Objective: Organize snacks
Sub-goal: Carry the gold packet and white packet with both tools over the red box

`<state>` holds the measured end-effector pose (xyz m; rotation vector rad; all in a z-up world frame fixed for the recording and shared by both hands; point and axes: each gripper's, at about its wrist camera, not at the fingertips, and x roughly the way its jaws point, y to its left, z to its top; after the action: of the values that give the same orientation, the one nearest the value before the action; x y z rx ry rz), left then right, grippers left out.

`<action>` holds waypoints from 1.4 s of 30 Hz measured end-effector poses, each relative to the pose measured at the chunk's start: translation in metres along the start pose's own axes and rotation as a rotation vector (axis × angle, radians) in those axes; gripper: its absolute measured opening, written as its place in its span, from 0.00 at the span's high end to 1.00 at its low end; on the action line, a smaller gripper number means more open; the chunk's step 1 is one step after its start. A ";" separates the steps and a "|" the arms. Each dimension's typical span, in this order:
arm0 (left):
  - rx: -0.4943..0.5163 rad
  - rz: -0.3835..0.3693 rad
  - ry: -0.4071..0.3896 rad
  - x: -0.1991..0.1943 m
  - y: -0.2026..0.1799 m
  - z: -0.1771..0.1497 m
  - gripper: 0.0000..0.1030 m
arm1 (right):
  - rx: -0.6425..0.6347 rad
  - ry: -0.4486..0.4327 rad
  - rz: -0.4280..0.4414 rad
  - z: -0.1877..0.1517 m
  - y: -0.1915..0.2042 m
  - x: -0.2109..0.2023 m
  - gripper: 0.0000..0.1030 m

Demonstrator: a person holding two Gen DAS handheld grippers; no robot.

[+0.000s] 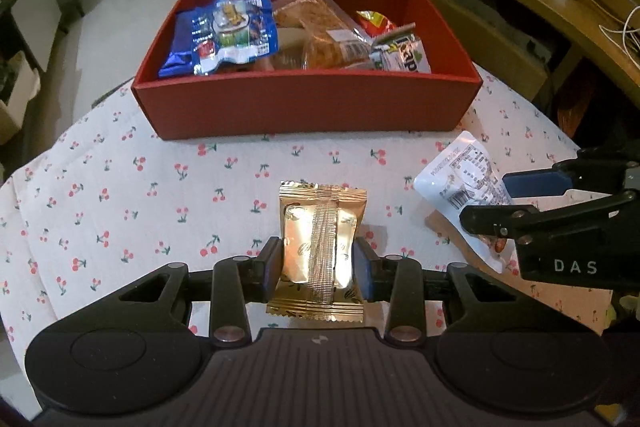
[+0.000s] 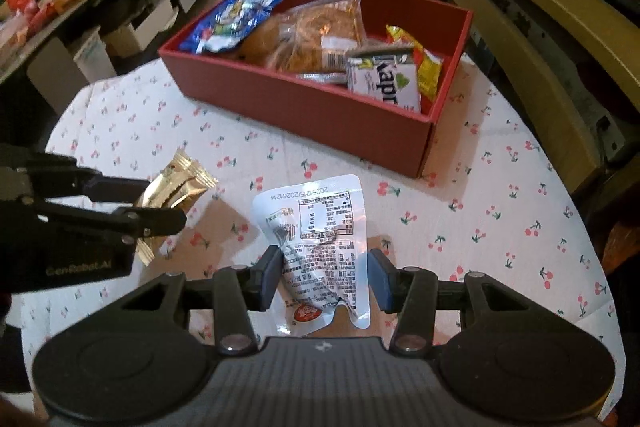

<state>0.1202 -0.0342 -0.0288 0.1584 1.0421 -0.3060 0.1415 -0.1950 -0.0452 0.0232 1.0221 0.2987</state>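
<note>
Gripping the gold packet (image 1: 320, 219) on the near side of the red box (image 1: 304, 107), left of the other snack; pressing the left gripper (image 1: 318, 259) in from both flanks, pads tight against the foil; keeping the packet upright along the fingers, probably so as to carry it flat over the box's front wall without snagging.

Moving rightward, still on the near side of the red box: pinching the white pouch (image 2: 316, 227) across its waist with the right gripper (image 2: 326, 271); squeezing the film into creases between the pads, the left pad plainly touching and the right pad seeming to meet the edge; showing the printed back upward and the sealed end toward the box; casting a shadow on the cherry-print tablecloth (image 1: 160, 187), so probably hanging clear of it.

Looking inside the red box, left to right: leaning a blue packet (image 1: 228, 27) on the left wall; lying a clear-wrapped pastry (image 1: 320, 27) across the middle; tucking a yellow-and-red packet (image 1: 374, 21) and a white carton-like packet (image 1: 400, 57) into the right end.

Judging the step: carrying both snacks toward the box together; aiming, most likely, at the little bare floor near its front wall.
</note>
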 end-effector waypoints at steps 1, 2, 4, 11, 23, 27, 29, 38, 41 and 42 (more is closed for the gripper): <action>-0.002 -0.001 -0.002 0.000 0.000 0.001 0.56 | 0.005 -0.005 0.002 0.001 -0.001 -0.001 0.54; -0.004 -0.002 -0.004 0.000 0.000 0.001 0.56 | 0.010 -0.009 0.003 0.003 -0.001 -0.001 0.54; -0.008 -0.002 -0.010 0.001 -0.001 0.002 0.56 | 0.016 -0.014 0.005 0.005 -0.002 -0.002 0.54; -0.019 -0.010 -0.035 -0.002 -0.002 0.007 0.55 | 0.026 -0.037 0.022 0.009 -0.001 -0.005 0.54; -0.018 0.006 -0.074 -0.008 -0.006 0.014 0.55 | 0.038 -0.081 0.046 0.015 0.004 -0.013 0.54; -0.019 0.009 -0.084 -0.009 -0.007 0.016 0.55 | 0.040 -0.088 0.052 0.018 0.005 -0.015 0.54; -0.022 0.005 -0.086 -0.010 -0.007 0.017 0.55 | 0.046 -0.090 0.055 0.018 0.004 -0.015 0.54; -0.022 0.010 -0.089 -0.008 -0.006 0.020 0.55 | 0.056 -0.099 0.048 0.021 0.002 -0.015 0.54; -0.024 0.028 -0.035 0.005 -0.003 0.013 0.50 | 0.066 -0.093 0.033 0.021 -0.003 -0.014 0.54; -0.038 0.018 -0.010 0.009 -0.002 0.009 0.48 | 0.072 -0.091 0.032 0.021 -0.005 -0.014 0.54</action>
<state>0.1312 -0.0398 -0.0320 0.1317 1.0357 -0.2700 0.1538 -0.2012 -0.0235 0.1168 0.9428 0.2871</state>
